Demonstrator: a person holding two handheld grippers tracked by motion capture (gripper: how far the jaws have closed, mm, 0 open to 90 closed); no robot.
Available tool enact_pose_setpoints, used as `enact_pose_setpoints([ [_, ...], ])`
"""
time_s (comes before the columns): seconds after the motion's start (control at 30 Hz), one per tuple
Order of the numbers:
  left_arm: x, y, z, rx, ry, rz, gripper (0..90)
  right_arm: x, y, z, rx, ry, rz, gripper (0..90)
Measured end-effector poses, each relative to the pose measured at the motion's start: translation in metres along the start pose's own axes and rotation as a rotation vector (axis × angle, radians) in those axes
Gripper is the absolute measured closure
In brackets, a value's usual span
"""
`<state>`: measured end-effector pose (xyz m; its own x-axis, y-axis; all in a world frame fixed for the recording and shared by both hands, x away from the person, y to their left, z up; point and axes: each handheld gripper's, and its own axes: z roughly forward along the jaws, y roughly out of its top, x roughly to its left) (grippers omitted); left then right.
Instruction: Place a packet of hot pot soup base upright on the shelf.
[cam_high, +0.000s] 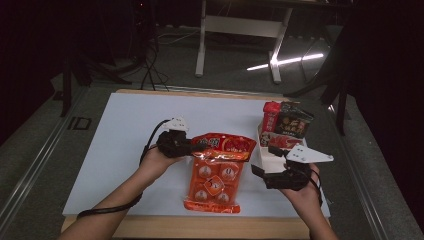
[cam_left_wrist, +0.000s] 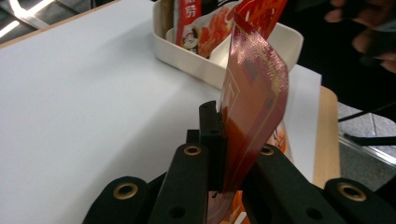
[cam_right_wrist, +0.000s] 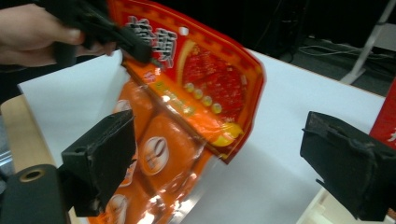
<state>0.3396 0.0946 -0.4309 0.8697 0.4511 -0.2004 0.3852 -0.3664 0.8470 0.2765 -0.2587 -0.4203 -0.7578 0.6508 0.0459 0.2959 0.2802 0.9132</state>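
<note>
**Caller:** Snacks on the white desk (cam_high: 125, 130) from the high view: a glossy orange-and-red foil snack packet (cam_high: 216, 172) lies near the front edge, its top end bent up off the surface. The left hand-held gripper (cam_high: 192, 146) has that top edge clamped at its left corner.

**Partner:** And the right hand-held gripper (cam_high: 262, 172)?

**Caller:** Just beside the packet's right edge, jaws spread, holding nothing. Behind it sits a cream rectangular plastic tray (cam_high: 270, 159) with a red packet (cam_high: 271, 116) and a dark packet (cam_high: 294, 121) standing upright in it.

**Partner:** Over to the left gripper view.

**Caller:** Both black jaws are pressed together on the packet (cam_left_wrist: 254, 98), whose foil rises between them and curls to the right. The tray (cam_left_wrist: 289, 42) sits farther back on the desk (cam_left_wrist: 93, 93), printed packets inside.

**Partner:** Right gripper view?

**Caller:** Jaws wide apart, one at lower left, one at lower right, nothing between the pads. Beyond them the packet (cam_right_wrist: 187, 107) hangs tilted, its red printed header up, the orange lower part with round pictures trailing down to the desk (cam_right_wrist: 289, 140). At top left the left hand-held gripper (cam_right_wrist: 140, 49) pinches the header's corner, with the person's hand (cam_right_wrist: 32, 35) behind it. A corner of the tray (cam_right_wrist: 322, 210) peeks in at the bottom right.
</note>
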Motion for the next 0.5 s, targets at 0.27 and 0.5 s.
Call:
enact_pose_setpoints([
  [0.27, -0.012, 0.002, -0.007, -0.024, -0.033, 0.041, 89.8, -0.001, 0.004, 0.02, 0.045, 0.056, 0.011, 13.3],
  [0.5, -0.022, 0.002, -0.011, -0.042, -0.055, 0.057, 89.8, 0.001, 0.003, 0.034, 0.075, 0.114, 0.013, 22.0],
])
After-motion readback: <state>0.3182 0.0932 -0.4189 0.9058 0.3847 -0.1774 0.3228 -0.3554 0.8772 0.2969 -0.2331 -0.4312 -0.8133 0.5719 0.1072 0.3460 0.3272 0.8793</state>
